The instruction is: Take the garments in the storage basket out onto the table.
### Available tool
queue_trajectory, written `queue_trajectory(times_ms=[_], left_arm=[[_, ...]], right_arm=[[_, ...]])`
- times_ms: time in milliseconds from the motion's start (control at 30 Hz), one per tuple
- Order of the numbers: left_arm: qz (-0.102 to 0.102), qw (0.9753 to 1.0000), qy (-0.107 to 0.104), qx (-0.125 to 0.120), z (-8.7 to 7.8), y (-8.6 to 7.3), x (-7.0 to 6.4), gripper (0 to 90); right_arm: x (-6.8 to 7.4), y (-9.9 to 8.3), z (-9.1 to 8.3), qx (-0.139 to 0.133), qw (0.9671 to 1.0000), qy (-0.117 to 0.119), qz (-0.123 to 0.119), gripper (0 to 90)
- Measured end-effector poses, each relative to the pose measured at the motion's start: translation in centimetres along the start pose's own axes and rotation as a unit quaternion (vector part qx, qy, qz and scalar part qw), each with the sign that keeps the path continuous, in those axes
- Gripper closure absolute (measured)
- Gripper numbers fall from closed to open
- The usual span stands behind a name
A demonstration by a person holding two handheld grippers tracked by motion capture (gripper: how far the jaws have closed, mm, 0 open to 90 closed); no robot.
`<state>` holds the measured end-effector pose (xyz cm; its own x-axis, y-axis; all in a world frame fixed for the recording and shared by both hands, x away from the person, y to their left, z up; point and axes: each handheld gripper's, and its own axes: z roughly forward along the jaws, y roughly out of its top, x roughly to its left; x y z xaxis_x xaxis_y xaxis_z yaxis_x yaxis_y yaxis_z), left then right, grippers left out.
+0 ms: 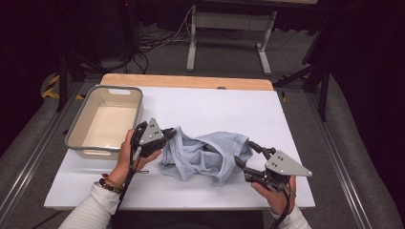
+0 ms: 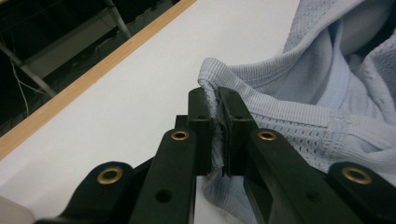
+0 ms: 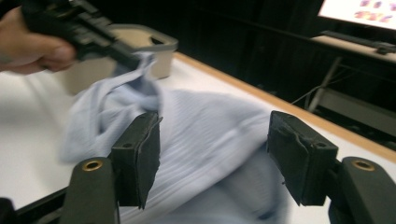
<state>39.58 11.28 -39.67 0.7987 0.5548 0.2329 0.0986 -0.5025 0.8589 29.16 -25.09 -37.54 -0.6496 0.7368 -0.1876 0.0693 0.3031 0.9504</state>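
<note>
A crumpled light blue mesh garment (image 1: 205, 155) lies on the white table top (image 1: 215, 112) near the front middle. My left gripper (image 1: 168, 135) holds its left edge: in the left gripper view the two black jaws are shut on the ribbed hem (image 2: 215, 116). My right gripper (image 1: 243, 155) is at the garment's right side, open, with its jaws wide apart. In the right gripper view the blue cloth (image 3: 210, 135) lies between and beyond the open fingers (image 3: 140, 154), and the left gripper (image 3: 121, 51) lifts a corner of it.
A beige empty bin (image 1: 106, 121) stands at the table's left, just behind my left hand. A wooden strip (image 1: 186, 81) edges the far side of the table. A metal frame (image 1: 229, 36) and cables stand on the floor beyond.
</note>
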Motion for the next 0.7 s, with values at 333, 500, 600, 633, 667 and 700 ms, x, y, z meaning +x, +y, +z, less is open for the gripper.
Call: queue_trajectory(times_ms=[333, 500, 600, 633, 667, 700], left_arm=[[-0.006, 0.9998, 0.017, -0.008, -0.3, -0.1, 0.4, 84.6], [-0.008, 0.9998, 0.016, -0.01, -0.1, -0.1, 0.5, 84.6], [-0.006, 0.9998, 0.015, -0.008, -0.1, -0.1, 0.4, 84.6], [-0.006, 0.9999, 0.013, -0.007, -0.1, -0.2, 0.4, 84.5], [-0.007, 0.9999, 0.013, -0.007, 0.0, -0.2, 0.3, 84.5], [-0.007, 0.9999, 0.013, -0.007, 0.0, -0.2, 0.3, 84.5]], right_arm=[[2.3, -3.2, 0.3, 0.068, 0.9925, 0.101, 0.005, 36.4], [2.9, -4.0, 1.7, 0.1, 0.9866, 0.128, 0.012, 35.4], [3.5, -4.4, 2.8, 0.114, 0.9836, 0.139, 0.011, 34.2], [3.6, -4.4, 3.0, 0.114, 0.9829, 0.144, 0.013, 34.5], [3.8, -4.4, 3.2, 0.111, 0.9828, 0.147, 0.013, 35.7], [3.8, -4.4, 3.2, 0.111, 0.9828, 0.147, 0.013, 35.7]])
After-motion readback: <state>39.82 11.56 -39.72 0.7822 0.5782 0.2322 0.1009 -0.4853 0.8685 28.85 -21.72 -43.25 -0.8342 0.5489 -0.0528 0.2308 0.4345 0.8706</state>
